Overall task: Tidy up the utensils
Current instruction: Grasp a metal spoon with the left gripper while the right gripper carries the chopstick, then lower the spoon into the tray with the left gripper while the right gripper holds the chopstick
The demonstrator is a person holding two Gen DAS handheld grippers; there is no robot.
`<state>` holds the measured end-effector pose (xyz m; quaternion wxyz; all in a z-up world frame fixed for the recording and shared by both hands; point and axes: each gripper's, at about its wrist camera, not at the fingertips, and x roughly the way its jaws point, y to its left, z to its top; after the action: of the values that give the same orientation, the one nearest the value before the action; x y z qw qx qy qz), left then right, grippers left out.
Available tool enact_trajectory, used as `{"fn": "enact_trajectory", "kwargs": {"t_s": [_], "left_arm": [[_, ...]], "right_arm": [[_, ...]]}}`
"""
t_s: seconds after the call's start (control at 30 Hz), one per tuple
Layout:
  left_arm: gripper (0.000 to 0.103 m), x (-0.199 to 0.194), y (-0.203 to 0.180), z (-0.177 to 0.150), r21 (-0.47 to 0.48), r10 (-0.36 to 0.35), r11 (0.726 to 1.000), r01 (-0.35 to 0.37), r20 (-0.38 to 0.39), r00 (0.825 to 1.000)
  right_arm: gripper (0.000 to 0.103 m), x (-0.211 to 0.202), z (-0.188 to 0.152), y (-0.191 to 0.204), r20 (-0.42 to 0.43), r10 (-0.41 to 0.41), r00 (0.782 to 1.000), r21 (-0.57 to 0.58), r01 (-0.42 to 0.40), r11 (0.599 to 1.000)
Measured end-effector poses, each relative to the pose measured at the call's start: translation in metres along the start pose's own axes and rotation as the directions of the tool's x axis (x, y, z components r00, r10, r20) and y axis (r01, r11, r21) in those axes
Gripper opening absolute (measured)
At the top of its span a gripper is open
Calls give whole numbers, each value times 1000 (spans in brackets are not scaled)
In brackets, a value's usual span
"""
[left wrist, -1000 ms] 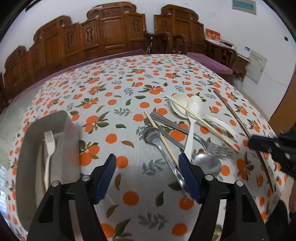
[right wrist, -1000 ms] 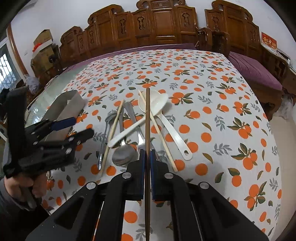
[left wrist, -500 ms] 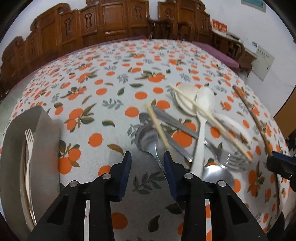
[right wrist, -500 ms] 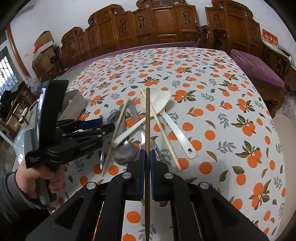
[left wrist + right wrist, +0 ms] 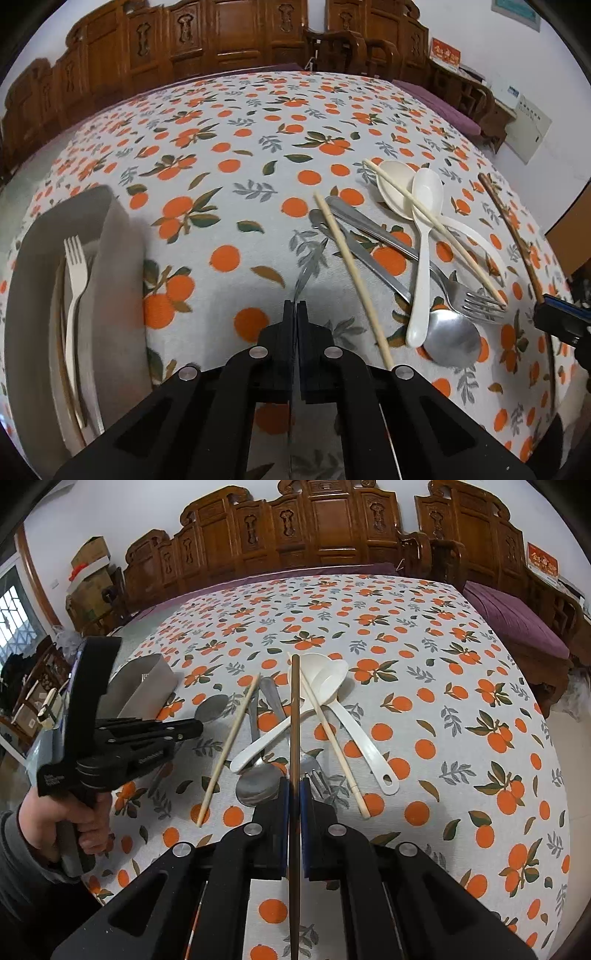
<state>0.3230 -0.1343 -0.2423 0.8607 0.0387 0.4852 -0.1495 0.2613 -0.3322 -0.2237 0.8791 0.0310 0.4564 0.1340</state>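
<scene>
Now the left gripper [image 5: 296, 306], jaws just closed edge-on onto a metal spoon [image 5: 308, 264], should lift straight toward the grey tray [image 5: 122, 236], while the right gripper [image 5: 294, 786] grips a dark chopstick [image 5: 294, 716]

Fork [image 5: 75, 273] in tray [image 5: 118, 258], left

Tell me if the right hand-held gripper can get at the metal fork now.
Probably not yet: the right hand-held gripper is shut on the dark chopstick, and the metal fork lies partly under a white spoon.
</scene>
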Motion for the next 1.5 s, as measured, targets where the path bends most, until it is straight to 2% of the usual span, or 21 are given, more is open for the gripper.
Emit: {"fn": "enact_trajectory", "kwargs": {"t_s": [0.23, 0.47, 0.83, 1.17, 1.5], "left_arm": [[1, -34, 8, 0, 2, -20, 1000, 20, 51, 999], [1, -81, 7, 6, 51, -7, 999, 0, 123, 992], [1, -122, 29, 11, 37, 37, 998, -44, 170, 985], [1, -128, 69, 9, 12, 95, 995, -98, 172, 981], [1, -106, 120, -2, -78, 152, 987, -142, 136, 979]], "right_arm": [[7, -4, 3, 12, 9, 10, 1000, -16, -10, 1000], [7, -11, 13, 31, 33, 36, 999, -36, -35, 999], [7, -18, 29, 67, 66, 88, 994, -76, -83, 994], [7, -10, 39, 100, 64, 135, 989, -102, -128, 986], [7, 11, 47, 126, 39, 170, 985, -119, -165, 979]]}}
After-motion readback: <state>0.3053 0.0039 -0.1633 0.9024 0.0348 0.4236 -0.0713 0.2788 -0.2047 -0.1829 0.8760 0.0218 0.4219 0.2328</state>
